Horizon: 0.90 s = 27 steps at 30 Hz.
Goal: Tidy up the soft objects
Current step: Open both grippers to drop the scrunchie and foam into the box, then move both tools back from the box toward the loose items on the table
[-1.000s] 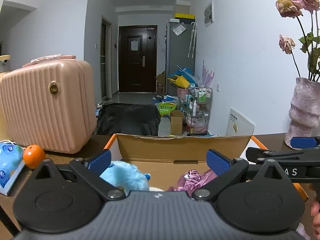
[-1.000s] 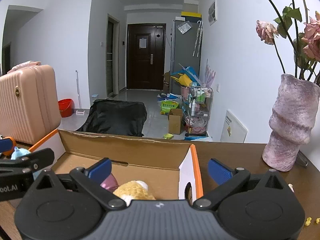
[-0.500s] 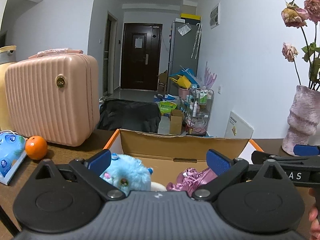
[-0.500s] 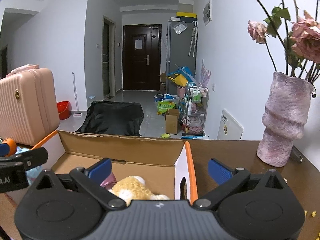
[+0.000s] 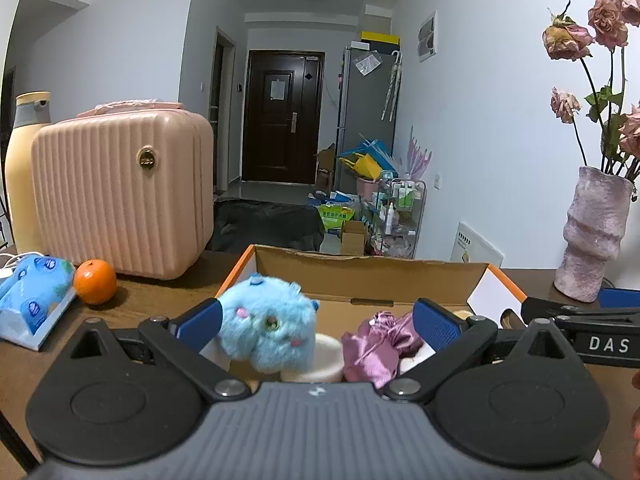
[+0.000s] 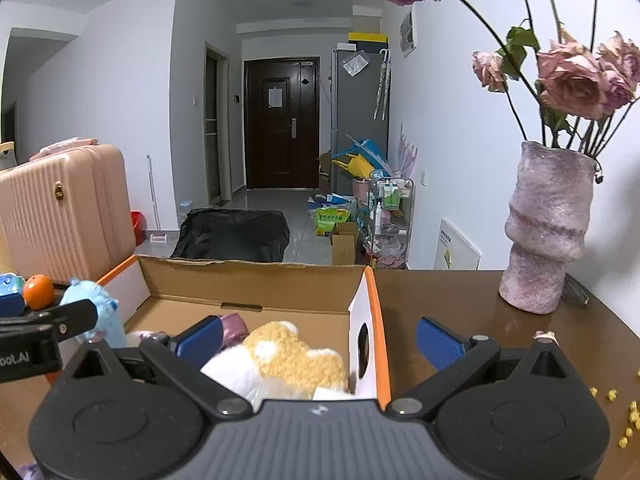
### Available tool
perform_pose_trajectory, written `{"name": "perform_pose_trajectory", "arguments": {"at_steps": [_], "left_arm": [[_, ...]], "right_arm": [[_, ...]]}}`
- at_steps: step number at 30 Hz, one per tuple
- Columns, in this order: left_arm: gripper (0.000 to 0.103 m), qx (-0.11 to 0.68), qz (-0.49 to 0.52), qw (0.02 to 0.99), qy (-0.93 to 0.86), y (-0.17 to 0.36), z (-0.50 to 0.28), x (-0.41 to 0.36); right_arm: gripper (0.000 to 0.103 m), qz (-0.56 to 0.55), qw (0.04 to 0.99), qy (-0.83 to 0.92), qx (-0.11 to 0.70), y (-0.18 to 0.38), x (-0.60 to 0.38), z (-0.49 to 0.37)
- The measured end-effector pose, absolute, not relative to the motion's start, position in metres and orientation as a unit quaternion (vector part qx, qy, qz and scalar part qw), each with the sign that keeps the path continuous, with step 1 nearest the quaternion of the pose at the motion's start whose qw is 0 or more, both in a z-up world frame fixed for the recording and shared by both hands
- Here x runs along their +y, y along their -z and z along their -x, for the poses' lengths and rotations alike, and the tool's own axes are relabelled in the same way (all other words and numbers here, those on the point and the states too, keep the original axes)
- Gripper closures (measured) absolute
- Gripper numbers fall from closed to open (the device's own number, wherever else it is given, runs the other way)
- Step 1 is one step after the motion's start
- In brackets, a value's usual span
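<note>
An open cardboard box (image 5: 372, 280) with orange edges lies on the brown table. In it are a fluffy blue plush toy (image 5: 268, 328), a crumpled purple satin cloth (image 5: 376, 340) and a yellow and white plush (image 6: 292, 360). My left gripper (image 5: 316, 322) is open just before the box, with the blue plush beside its left pad and nothing gripped. My right gripper (image 6: 320, 340) is open too, and the box's right wall (image 6: 366, 336) stands between its fingers. The blue plush (image 6: 94, 304) shows behind the left gripper's finger (image 6: 72, 316).
A pink ribbed suitcase (image 5: 120, 196), an orange (image 5: 95, 282) and a blue tissue pack (image 5: 32, 296) stand left of the box. A purple vase (image 6: 548, 228) of dried roses stands at the right. Yellow crumbs (image 6: 628, 420) dot the table's right edge.
Both grippers have drawn back and up from the box, so more of its inside shows. The blue plush now sits higher and fuller in the left view. Both stay open.
</note>
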<state>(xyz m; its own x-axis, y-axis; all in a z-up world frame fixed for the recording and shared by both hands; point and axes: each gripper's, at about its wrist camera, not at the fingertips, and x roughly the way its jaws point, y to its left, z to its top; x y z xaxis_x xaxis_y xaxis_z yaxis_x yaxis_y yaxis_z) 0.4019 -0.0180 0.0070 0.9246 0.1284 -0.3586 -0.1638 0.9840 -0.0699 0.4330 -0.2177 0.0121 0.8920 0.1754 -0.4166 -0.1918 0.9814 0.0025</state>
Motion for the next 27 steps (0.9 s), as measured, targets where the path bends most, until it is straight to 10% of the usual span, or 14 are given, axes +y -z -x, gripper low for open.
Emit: {"name": "perform_pose_trajectory", "arguments": {"at_steps": [27], "left_arm": [[0.000,0.208,0.042,0.975,-0.071,0.007,-0.312,0.000]], "right_arm": [[0.000,0.007,0.974,-0.083,0.210,0.007,-0.224,-0.314]]}}
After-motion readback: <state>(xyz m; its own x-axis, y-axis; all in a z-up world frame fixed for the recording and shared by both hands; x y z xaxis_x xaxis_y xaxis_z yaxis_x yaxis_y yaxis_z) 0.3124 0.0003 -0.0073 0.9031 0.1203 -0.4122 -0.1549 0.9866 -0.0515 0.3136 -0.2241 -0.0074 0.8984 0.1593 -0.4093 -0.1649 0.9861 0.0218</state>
